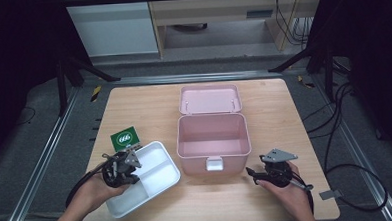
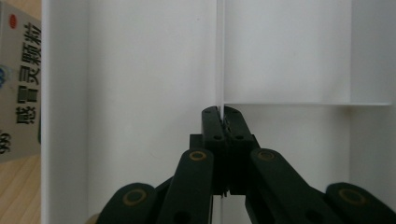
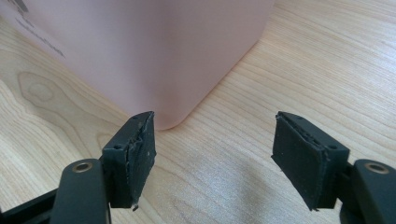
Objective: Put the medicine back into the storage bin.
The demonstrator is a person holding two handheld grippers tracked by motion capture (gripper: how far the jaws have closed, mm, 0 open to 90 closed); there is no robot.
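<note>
The left gripper (image 1: pixel 120 166) hangs over the near-left part of the white plastic divided tray (image 1: pixel 162 153). Its jaws are pressed together on the tray's thin upright partition (image 2: pixel 220 51), which stands between the pads where the dividers meet. The tray lies directly under this gripper on the pale wooden table (image 1: pixel 268 197), its walls running off ahead of the jaws. Just beyond the gripper, against the tray's far-left edge, lies a small green-and-white printed box (image 1: pixel 124 138).

The right gripper (image 3: pixel 215 156) rests low over the bare tabletop, jaws spread wide with nothing between them. Close ahead of its jaws, slightly to one side, stands the rounded corner of the pink plastic storage box (image 3: pixel 154 51). That box is open, its hinged lid (image 1: pixel 209 99) tipped back on the far side.
</note>
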